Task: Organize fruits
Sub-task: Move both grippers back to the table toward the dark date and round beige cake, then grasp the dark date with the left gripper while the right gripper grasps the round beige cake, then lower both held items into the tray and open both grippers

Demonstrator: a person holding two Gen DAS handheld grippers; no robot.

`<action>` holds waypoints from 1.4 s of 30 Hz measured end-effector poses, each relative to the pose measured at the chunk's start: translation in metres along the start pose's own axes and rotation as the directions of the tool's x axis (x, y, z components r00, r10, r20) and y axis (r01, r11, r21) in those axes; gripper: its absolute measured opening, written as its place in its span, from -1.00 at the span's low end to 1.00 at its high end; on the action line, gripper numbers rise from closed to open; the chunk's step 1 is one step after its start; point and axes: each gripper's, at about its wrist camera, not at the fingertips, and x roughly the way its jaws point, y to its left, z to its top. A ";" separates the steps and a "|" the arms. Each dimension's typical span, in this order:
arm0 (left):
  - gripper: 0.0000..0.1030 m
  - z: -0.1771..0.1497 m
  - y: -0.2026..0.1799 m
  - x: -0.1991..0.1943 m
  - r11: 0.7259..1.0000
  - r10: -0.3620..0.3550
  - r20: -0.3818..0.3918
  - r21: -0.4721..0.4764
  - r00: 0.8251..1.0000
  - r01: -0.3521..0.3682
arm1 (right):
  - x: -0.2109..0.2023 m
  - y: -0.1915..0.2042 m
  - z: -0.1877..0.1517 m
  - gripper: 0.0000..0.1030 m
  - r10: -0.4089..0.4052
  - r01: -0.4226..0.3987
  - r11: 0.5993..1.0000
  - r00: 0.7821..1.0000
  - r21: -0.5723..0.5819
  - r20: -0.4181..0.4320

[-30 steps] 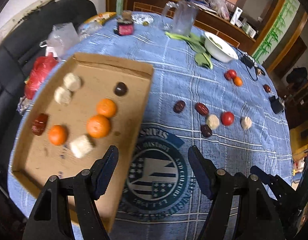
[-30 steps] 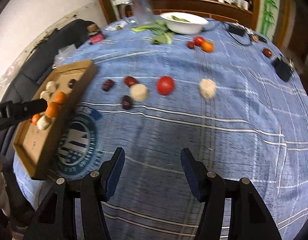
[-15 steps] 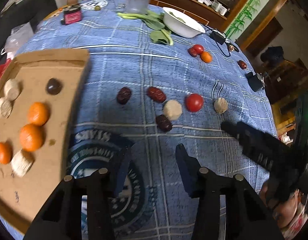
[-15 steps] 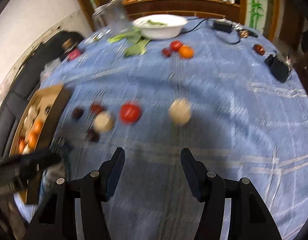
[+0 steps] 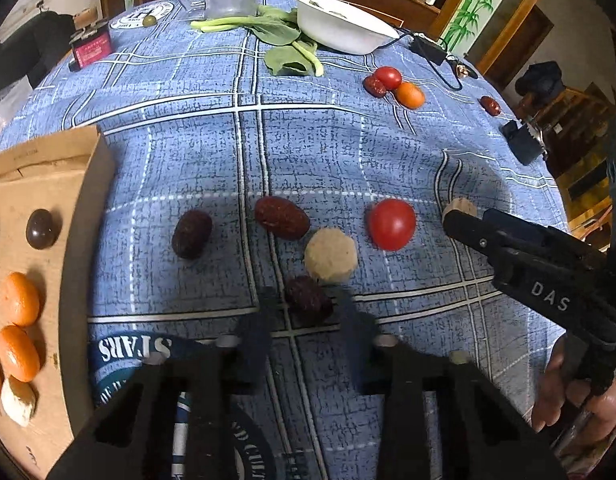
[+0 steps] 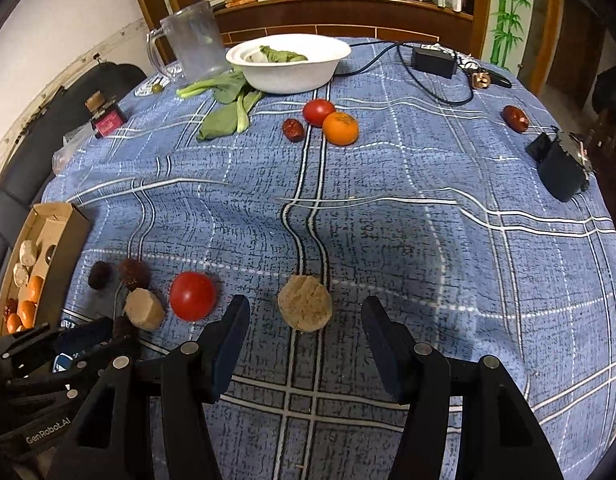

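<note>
Though blurred in its own view, closes the jaws of the left gripper point(image 5: 305, 312) on a dark date point(image 5: 308, 300), pads pressed to its two sides, low over the blue checked cloth of the desk point(image 5: 308, 140) and just beside the round printed emblem point(image 5: 127, 352). Holds the right gripper point(image 6: 305, 320) with jaws open on either side of a pale round cake point(image 6: 304, 303), neither pad touching it; gripped at the handle by a hand point(image 5: 580, 396).

Just beyond the held date, close against it: a second pale cake point(image 5: 331, 255). Left of that, a red date point(image 5: 281, 217) and a darker date point(image 5: 191, 234); right of it, a near tomato point(image 5: 392, 224).

At the left edge, a cardboard tray point(image 5: 83, 200) with oranges point(image 5: 21, 300), more cakes point(image 5: 17, 404) and a dark round fruit point(image 5: 43, 229) inside.

Farther out, a tight group: a small date point(image 6: 293, 129), a far tomato point(image 6: 318, 112) and a lone orange point(image 6: 340, 128), tomato and orange touching. Well off to the right, another date point(image 6: 515, 118) near a black box point(image 6: 562, 172).

At the far edge, a white bowl point(image 6: 287, 68) with greens inside, leafy greens point(image 6: 227, 108) on the cloth, a clear jug point(image 6: 193, 44), a pink-labelled bottle point(image 6: 105, 118) and a black adapter point(image 6: 434, 60) with its cable.
</note>
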 end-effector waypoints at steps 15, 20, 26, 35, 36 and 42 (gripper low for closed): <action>-0.58 -0.014 0.025 -0.042 0.994 -0.028 0.069 -0.101 0.997 0.035 | -0.018 0.013 -0.006 -0.39 0.066 -0.066 0.998 0.998 0.012 0.017; -0.58 -0.025 0.041 -0.072 0.991 -0.012 0.112 -0.129 0.994 0.026 | -0.041 0.038 -0.014 -0.38 0.133 -0.133 0.991 0.990 -0.013 0.036; -0.57 -0.048 0.082 -0.107 0.983 0.080 0.141 -0.178 0.987 -0.055 | -0.057 0.095 -0.026 -0.37 0.233 -0.230 0.970 0.972 -0.082 0.023; -0.57 -0.091 0.169 -0.146 0.935 0.269 0.119 -0.270 0.956 -0.229 | -0.064 0.214 -0.055 -0.37 0.368 -0.374 0.887 0.927 -0.269 -0.076; -0.57 -0.094 0.178 -0.147 0.929 0.280 0.112 -0.281 0.953 -0.240 | -0.062 0.229 -0.060 -0.36 0.376 -0.387 0.875 0.922 -0.292 -0.094; -0.57 -0.110 0.221 -0.145 0.903 0.295 0.069 -0.346 0.953 -0.254 | -0.048 0.287 -0.085 -0.36 0.388 -0.425 0.820 0.905 -0.383 -0.174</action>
